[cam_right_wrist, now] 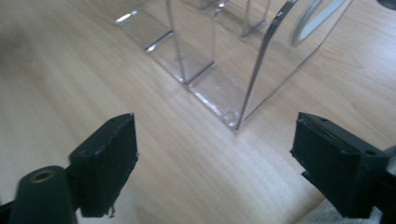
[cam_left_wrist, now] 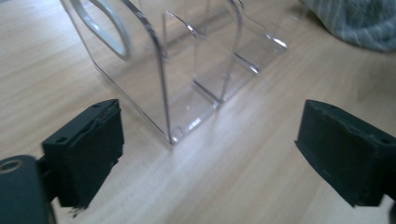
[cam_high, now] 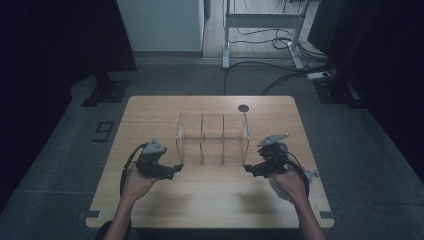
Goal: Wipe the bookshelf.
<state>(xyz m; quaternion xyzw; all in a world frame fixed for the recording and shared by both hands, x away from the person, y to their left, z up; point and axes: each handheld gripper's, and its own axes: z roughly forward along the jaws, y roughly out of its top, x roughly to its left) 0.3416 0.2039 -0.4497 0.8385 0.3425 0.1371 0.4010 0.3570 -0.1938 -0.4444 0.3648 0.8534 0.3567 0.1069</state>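
— Where is the clear organizer (cam_high: 212, 138)?

— Standing upright in the middle of the wooden table (cam_high: 150, 115), with its dividers splitting it into compartments.

— And the left hand-held gripper (cam_high: 176, 169)?

— Just off the organizer's near left corner. Its jaws are spread wide with nothing between them; in the left gripper view the corner (cam_left_wrist: 172, 138) sits ahead of the gap, untouched.

— The right hand-held gripper (cam_high: 247, 169)?

— The same at the near right corner: released, pads (cam_right_wrist: 105, 163) apart, clasping nothing, with the organizer's corner (cam_right_wrist: 236, 125) just beyond them.
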